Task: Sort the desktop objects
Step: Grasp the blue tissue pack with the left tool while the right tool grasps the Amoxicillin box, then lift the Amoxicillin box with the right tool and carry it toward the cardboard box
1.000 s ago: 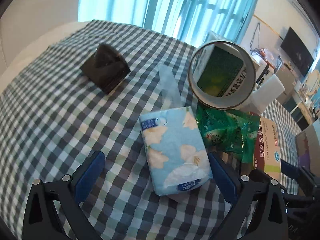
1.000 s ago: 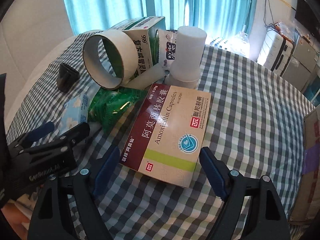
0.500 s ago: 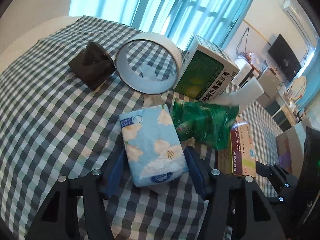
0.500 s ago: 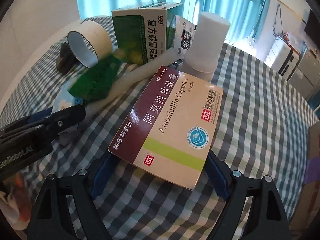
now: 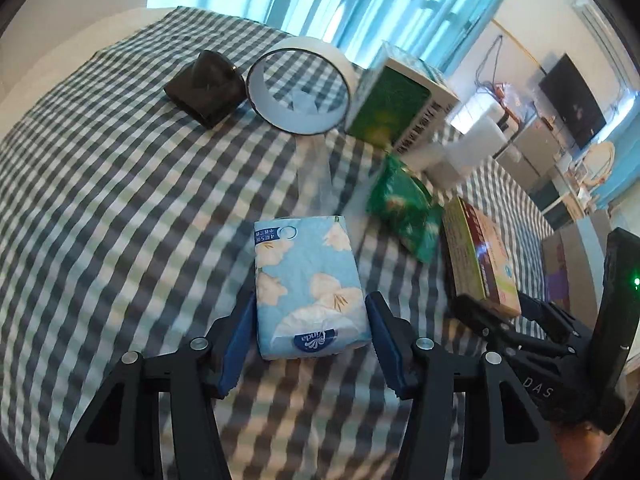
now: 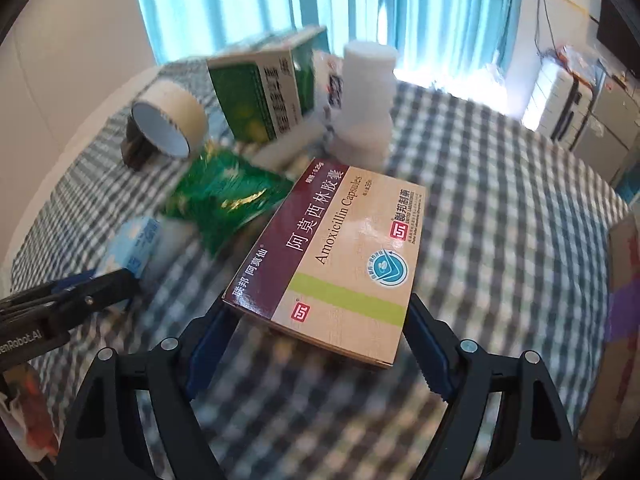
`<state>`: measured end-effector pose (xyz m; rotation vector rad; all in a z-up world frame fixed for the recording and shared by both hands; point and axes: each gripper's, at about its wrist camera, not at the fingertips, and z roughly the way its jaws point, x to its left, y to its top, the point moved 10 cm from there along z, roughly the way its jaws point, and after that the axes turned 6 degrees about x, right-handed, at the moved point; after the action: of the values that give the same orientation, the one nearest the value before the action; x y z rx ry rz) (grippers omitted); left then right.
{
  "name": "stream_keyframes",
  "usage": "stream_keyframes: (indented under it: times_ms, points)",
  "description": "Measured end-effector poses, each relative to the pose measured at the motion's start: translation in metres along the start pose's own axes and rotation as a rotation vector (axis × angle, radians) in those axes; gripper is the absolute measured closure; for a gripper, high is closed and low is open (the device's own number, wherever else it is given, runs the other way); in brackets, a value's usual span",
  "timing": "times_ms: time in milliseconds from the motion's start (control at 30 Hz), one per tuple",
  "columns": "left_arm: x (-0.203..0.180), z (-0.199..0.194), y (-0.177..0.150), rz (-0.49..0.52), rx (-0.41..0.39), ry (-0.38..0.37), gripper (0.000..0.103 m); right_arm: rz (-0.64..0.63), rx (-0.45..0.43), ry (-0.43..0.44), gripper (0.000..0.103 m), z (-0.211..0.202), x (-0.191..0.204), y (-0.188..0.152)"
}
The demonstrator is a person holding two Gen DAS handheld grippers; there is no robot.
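Observation:
My left gripper (image 5: 310, 344) is shut on a blue flowered tissue pack (image 5: 306, 284) and holds it above the checked tablecloth (image 5: 120, 200). My right gripper (image 6: 316, 340) is shut on a maroon and tan Amoxicillin box (image 6: 336, 252) and holds it raised. The right gripper and its box (image 5: 480, 256) also show at the right of the left wrist view. The left gripper and the tissue pack (image 6: 134, 242) show at the left of the right wrist view.
On the cloth lie a green foil packet (image 5: 404, 208), a roll of tape (image 5: 300, 88), a black pyramid-shaped object (image 5: 206, 86), a green medicine box (image 6: 268, 92) and a white bottle (image 6: 366, 100). A cardboard box (image 6: 624, 300) stands off the right edge.
Both grippers closed from open onto their objects, the left on the tissue pack and the right on the Amoxicillin box, then lifted and drew them back from the pile.

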<state>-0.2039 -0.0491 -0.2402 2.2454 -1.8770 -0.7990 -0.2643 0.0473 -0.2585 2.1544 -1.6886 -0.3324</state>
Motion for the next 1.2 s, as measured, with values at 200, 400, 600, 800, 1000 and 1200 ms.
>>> stream_keyframes:
  times_ms: [200, 400, 600, 800, 1000, 1200]
  points:
    - [-0.011, -0.008, -0.022, 0.013, -0.034, 0.032, 0.046, -0.017, 0.136, -0.059, 0.021, -0.019, -0.011, -0.041]
    - [-0.014, 0.006, -0.034, 0.072, -0.001, 0.069, 0.040, 0.009, 0.195, -0.065, 0.021, -0.024, -0.010, -0.054]
    - [-0.009, 0.015, -0.026, 0.014, -0.010, 0.042, 0.029, 0.046, 0.238, -0.071, 0.021, 0.003, 0.002, -0.050]
    - [-0.008, 0.021, -0.017, 0.085, -0.067, 0.158, 0.050, 0.089, 0.221, -0.048, 0.020, 0.018, -0.005, -0.036]
    - [-0.004, 0.010, -0.008, 0.028, -0.079, 0.088, 0.050, 0.178, 0.145, 0.018, 0.025, 0.002, -0.019, -0.021]
    - [-0.011, -0.027, -0.001, 0.012, -0.147, 0.084, 0.050, 0.208, 0.067, 0.036, 0.028, -0.042, -0.041, -0.019]
